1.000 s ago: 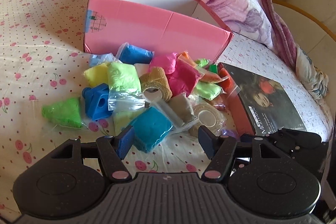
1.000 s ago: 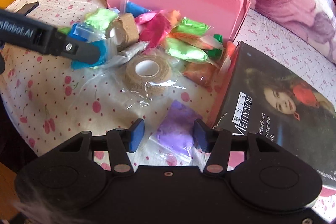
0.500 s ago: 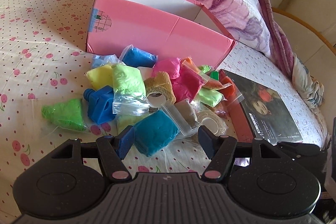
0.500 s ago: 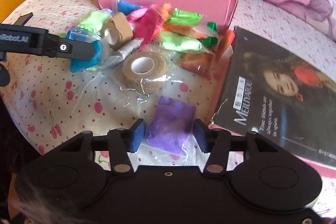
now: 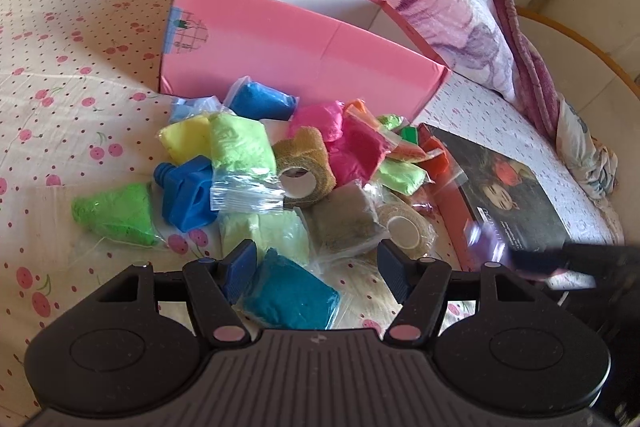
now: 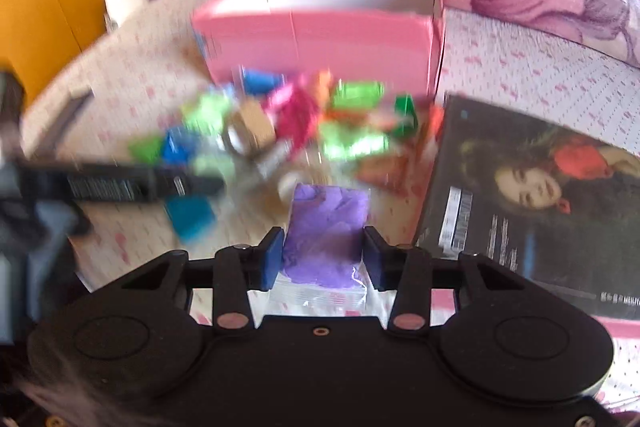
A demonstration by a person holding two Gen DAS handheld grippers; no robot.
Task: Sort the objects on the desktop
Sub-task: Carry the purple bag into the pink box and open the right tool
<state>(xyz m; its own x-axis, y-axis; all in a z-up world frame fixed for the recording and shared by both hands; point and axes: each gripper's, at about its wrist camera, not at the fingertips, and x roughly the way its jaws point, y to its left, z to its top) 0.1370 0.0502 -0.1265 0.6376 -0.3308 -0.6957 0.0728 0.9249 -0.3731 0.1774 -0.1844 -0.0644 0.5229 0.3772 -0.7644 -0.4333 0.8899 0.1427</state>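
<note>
The right gripper (image 6: pixel 324 259) is clamped on a soft, lumpy purple clay packet in clear crinkled plastic (image 6: pixel 326 231), raised above the cherry-print cloth (image 6: pixel 520 67). The left gripper (image 5: pixel 316 269) stands apart over a teal clay packet (image 5: pixel 290 291). Beyond lie a tan bandage roll (image 5: pixel 306 167), a glossy black portrait book (image 5: pixel 508 199) and an open pink cardboard box (image 5: pixel 288 55).

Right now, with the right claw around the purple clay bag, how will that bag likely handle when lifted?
The purple clay bag looks soft, so it would probably dent under the right claw. Its clear film below the clay looks slack and glossy, so it may droop and slip. It seems light.
</note>
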